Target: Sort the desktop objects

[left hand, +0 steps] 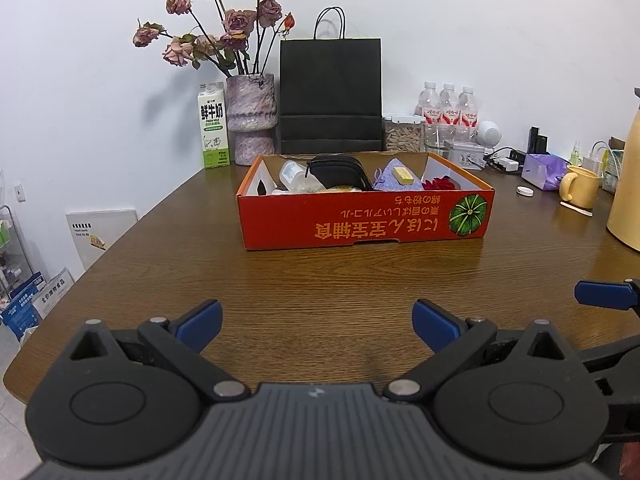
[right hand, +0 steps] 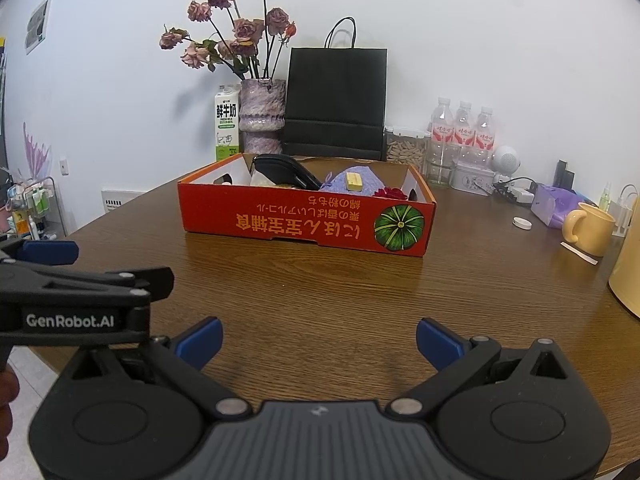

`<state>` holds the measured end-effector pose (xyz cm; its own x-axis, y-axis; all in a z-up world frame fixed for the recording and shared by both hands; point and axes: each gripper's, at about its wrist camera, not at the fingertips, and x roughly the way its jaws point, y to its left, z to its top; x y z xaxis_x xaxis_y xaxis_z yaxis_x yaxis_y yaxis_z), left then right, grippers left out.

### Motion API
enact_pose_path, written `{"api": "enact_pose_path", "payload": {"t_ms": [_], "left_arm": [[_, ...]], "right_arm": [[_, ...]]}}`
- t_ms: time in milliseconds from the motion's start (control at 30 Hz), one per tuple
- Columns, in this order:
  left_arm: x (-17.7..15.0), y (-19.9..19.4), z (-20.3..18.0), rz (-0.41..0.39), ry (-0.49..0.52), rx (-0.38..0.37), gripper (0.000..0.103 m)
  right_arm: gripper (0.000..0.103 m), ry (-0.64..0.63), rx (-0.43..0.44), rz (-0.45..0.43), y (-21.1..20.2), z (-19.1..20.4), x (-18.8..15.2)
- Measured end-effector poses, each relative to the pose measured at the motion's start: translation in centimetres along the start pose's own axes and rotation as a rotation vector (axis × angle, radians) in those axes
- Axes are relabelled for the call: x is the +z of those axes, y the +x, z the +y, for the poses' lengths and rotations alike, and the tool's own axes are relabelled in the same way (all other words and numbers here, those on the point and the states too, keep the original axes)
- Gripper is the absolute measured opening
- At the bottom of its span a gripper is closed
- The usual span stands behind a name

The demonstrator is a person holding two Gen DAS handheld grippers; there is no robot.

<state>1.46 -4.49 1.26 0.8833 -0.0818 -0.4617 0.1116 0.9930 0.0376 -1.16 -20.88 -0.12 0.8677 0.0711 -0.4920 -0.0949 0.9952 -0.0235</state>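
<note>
A red cardboard box (left hand: 360, 220) with a green pumpkin print stands mid-table, also in the right wrist view (right hand: 304, 224). Inside lie a black zip pouch (left hand: 340, 172), a white bottle (left hand: 290, 174), a lilac sachet (left hand: 394, 178) with a yellow block (left hand: 404, 176) on it, and a red flower (left hand: 440, 183). My left gripper (left hand: 318, 324) is open and empty, low over the near table edge, well short of the box. My right gripper (right hand: 318, 342) is open and empty beside it on the right; its blue finger (left hand: 600, 295) shows at the left view's right edge.
Along the wall stand a milk carton (left hand: 214, 126), a vase of dried roses (left hand: 250, 120), a black paper bag (left hand: 330, 94), water bottles (left hand: 448, 104) and a jar. At the right are a yellow mug (left hand: 580, 186), a purple pack (left hand: 544, 170), a white cap (left hand: 524, 191) and a tall yellow jug (left hand: 626, 184).
</note>
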Motion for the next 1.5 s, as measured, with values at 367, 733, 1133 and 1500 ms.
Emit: {"api": "enact_pose_path", "payload": {"t_ms": [367,733,1133,1500], "left_arm": [[-0.03,-0.05,-0.11,-0.002,0.005,0.000,0.103],[-0.12,-0.05,-0.17,-0.001,0.004,0.001,0.103],[-0.21,-0.08,-0.14,0.000,0.004,0.000,0.103],[-0.29,-0.13,-0.15,0.000,0.004,0.002,0.103]], "right_arm": [[0.103,0.000,0.001,0.000,-0.03,0.05,0.00],[0.103,-0.001,0.000,0.000,0.00,0.08,-0.01],[0.103,0.001,0.002,0.003,-0.04,0.22,-0.13],[0.103,0.001,0.002,0.003,-0.09,0.22,-0.14]]}}
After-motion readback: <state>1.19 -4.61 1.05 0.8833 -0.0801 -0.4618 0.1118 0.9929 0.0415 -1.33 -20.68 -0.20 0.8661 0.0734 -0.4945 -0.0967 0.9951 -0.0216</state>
